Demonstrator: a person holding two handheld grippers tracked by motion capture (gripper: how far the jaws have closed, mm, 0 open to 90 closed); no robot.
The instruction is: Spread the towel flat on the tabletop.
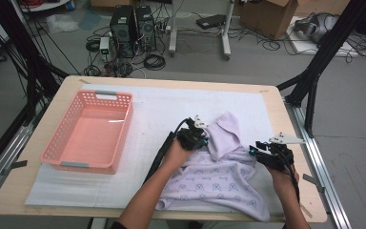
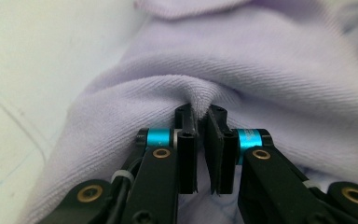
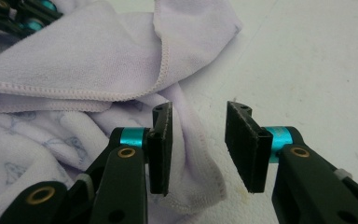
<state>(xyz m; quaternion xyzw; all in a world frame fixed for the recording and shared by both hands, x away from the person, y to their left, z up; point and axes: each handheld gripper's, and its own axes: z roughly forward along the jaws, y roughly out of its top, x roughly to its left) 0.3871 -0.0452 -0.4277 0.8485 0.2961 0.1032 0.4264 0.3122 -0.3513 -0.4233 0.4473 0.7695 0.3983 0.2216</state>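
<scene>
At nine o'clock on the table (image 1: pixel 267 98) sits the pink basket (image 1: pixel 89 131), well apart from your work. Moving right, your left gripper (image 1: pixel 201 134) sits near the centre; in the left gripper view its jaws are pressed together, pinching a raised fold of the lavender towel (image 2: pixel 223 70). The towel (image 1: pixel 219 171) lies crumpled on the white mat (image 1: pixel 162 109) from the centre toward five o'clock, one corner folded up. At four o'clock your right gripper (image 1: pixel 256 149) rests at the towel's right edge; in the right gripper view its jaws stand spread, with the towel's hem (image 3: pixel 200 163) lying between them, untouched by the pads.
</scene>
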